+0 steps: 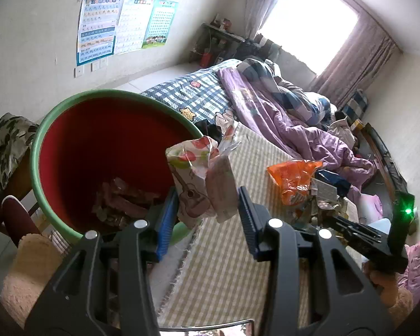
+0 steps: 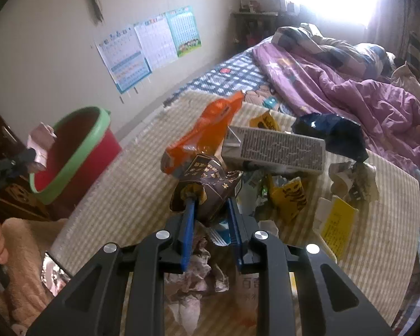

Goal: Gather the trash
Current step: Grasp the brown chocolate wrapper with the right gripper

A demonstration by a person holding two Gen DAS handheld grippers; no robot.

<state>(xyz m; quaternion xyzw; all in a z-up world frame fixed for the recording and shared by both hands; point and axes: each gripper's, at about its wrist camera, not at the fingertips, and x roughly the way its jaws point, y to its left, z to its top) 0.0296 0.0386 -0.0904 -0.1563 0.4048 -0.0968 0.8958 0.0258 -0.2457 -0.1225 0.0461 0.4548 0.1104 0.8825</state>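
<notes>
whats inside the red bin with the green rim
The red bin holds a few crumpled pinkish-brown wrappers at the bottom. The held wrapper and left hand-held gripper cover its near side.

We see the bin [image 1: 103,154] standing off the mat's [image 1: 226,252] left edge, wrappers in its bottom. At its rim the left gripper [image 1: 207,196] holds a crumpled wrapper [image 1: 198,179]. On the mat, to the right, lies the trash pile [image 2: 288,179]: a flat box [image 2: 277,148] across its far side, a snack bag [image 2: 207,128] just left of it. The right gripper [image 2: 210,207] pinches a foil packet [image 2: 207,187] at the pile's near edge. Behind the mat lies rumpled bedding [image 2: 350,84].
</notes>
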